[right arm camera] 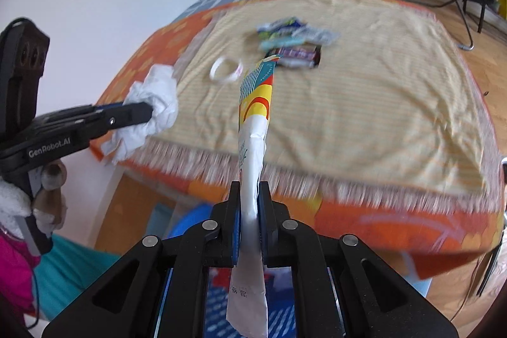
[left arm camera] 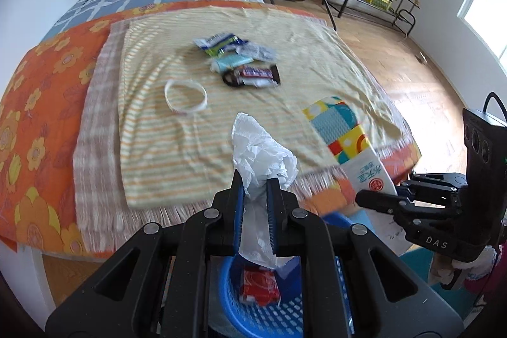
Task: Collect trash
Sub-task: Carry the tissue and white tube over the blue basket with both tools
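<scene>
Fingers of both your grippers are clamped on trash: left gripper (left arm camera: 256,179) on crumpled tissue (left arm camera: 261,148), right gripper (right arm camera: 249,189) on a flattened packet (right arm camera: 253,122).
One red wrapper (left arm camera: 260,287) sits in the blue basket (left arm camera: 228,300) at lower centre; wrappers (left arm camera: 240,59) and a white ring (left arm camera: 185,97) up top are left, I'd say.

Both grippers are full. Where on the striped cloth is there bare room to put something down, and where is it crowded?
Bare: the striped cloth between the white ring and its fringed near edge, and the right side. Crowded: the wrapper pile behind the ring.

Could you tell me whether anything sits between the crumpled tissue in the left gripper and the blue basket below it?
Nothing visible does. The left gripper is shut on the crumpled tissue, whose lower end hangs right above the blue basket. A red packet already lies inside, leaving room. The right gripper holds its colourful wrapper off to the side.
</scene>
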Motion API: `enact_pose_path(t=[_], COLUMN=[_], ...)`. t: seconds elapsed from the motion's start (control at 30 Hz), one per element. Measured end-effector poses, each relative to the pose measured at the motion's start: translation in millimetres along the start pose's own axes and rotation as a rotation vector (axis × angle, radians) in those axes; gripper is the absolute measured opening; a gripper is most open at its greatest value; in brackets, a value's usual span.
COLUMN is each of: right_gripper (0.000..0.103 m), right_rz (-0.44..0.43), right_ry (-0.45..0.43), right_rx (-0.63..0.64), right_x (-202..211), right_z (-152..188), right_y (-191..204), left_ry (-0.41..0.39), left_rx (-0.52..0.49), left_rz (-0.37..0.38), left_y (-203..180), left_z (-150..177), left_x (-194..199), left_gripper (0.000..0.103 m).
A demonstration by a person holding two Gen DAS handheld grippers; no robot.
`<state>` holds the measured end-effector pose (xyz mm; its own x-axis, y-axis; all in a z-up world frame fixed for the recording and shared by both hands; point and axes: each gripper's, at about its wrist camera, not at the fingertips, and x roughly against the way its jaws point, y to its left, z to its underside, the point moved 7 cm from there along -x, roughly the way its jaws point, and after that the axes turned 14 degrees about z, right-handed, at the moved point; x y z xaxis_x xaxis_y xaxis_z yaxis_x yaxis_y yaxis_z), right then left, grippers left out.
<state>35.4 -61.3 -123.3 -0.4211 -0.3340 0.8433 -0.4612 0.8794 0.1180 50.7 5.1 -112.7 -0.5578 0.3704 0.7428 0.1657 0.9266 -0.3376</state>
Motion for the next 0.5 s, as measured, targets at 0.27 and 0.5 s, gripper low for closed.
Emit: enact_pose_path(t=[0.27,0.5], right_gripper=[0.008,0.008], right_rz=[-0.048,-0.071], right_ry=[0.086,0.150], right_rx=[0.046,0.057], right_x=[-4,-11], right_z=[56,91], right_y=[23,31], left_ry=[0.065,0.125], left_rx=[-0.006,0.013], left_rz=[-0.002,0.011], left_y=[-3,-1], left_z=[46,81], left_x=[-10,-21], left_gripper=[0.011,0.011])
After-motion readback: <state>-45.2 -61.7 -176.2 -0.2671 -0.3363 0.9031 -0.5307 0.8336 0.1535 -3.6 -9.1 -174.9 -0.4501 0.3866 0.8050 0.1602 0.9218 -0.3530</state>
